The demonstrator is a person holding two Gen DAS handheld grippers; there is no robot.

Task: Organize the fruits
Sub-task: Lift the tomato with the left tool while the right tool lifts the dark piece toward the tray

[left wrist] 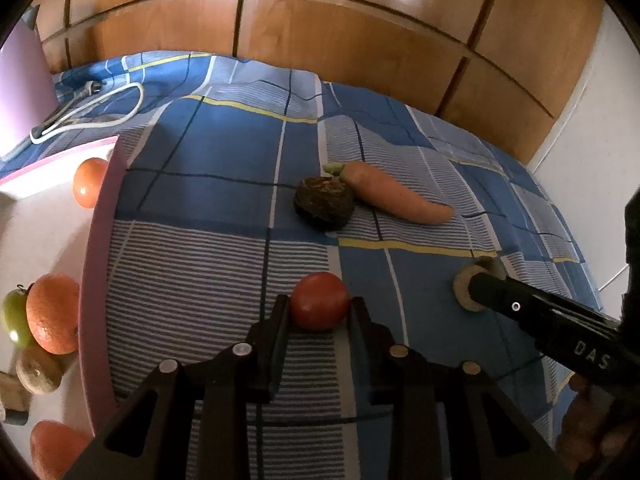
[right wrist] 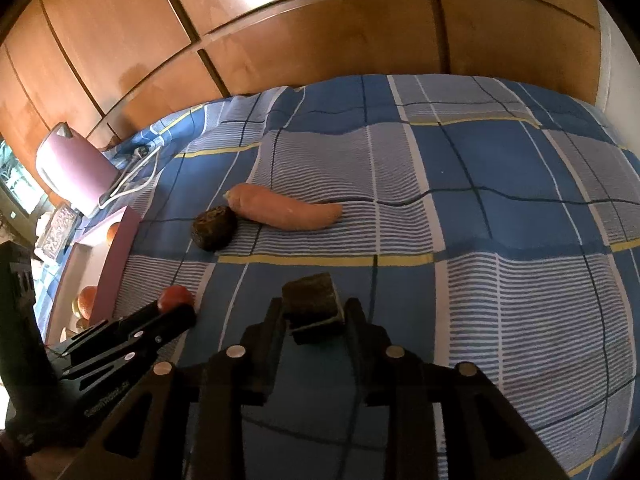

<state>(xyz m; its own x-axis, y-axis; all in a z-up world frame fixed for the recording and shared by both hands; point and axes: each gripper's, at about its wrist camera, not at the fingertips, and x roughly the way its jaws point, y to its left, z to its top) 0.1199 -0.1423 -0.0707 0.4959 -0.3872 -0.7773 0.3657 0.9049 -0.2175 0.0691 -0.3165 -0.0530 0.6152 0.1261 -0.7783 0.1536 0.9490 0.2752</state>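
While the left gripper clamps a smooth round red tomato just beside the pink tray, the right gripper pinches a rough dark cut chunk farther from the tray, over the checked blue cloth.

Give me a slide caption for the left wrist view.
Left gripper grips a tomato on the checked bedspread, beside a pink tray of fruit.

left tongs angled down, nearly closed, clamped; right tongs likewise.
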